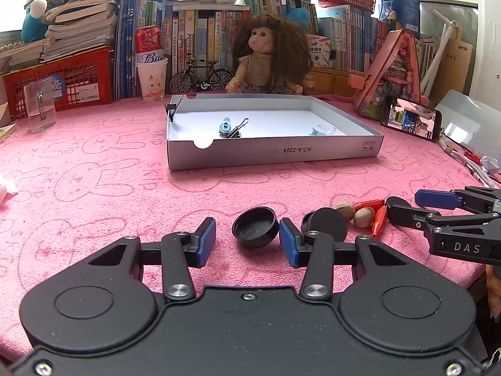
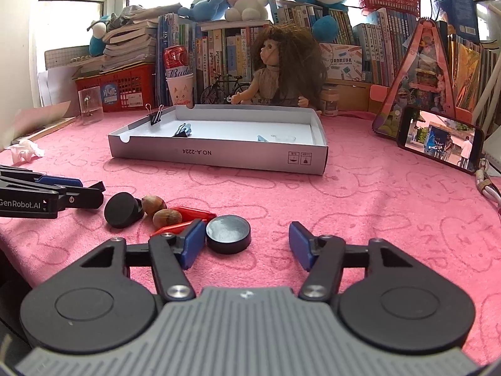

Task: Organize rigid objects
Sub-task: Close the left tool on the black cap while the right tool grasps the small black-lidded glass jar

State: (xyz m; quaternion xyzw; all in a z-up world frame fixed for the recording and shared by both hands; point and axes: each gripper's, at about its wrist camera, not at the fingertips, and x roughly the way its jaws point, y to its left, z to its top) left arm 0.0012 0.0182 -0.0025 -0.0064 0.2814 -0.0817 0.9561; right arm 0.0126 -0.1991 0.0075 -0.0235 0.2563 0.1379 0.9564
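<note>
My left gripper (image 1: 247, 238) is open low over the pink cloth, with a black cap (image 1: 255, 226) lying hollow side up between its blue pads. A second black cap (image 1: 328, 223), two nuts (image 1: 364, 216) and red clips (image 1: 379, 216) lie to its right. My right gripper (image 2: 242, 244) is open, with a black disc (image 2: 228, 233) just inside its left pad. The nuts (image 2: 167, 217), the red clips (image 2: 191, 213) and the tilted black cap (image 2: 122, 209) lie to the left of it. The white box (image 1: 272, 153) farther back holds binder clips (image 1: 237, 129) and small blue pieces (image 1: 225, 124).
A doll (image 1: 266, 59), a model bicycle (image 1: 200, 76), a paper cup with a can (image 1: 152, 75), a clear acrylic stand (image 1: 39, 106) and a red crate (image 1: 59, 78) stand behind the box. A phone (image 2: 438, 139) leans at the right. The cloth's front edge is close.
</note>
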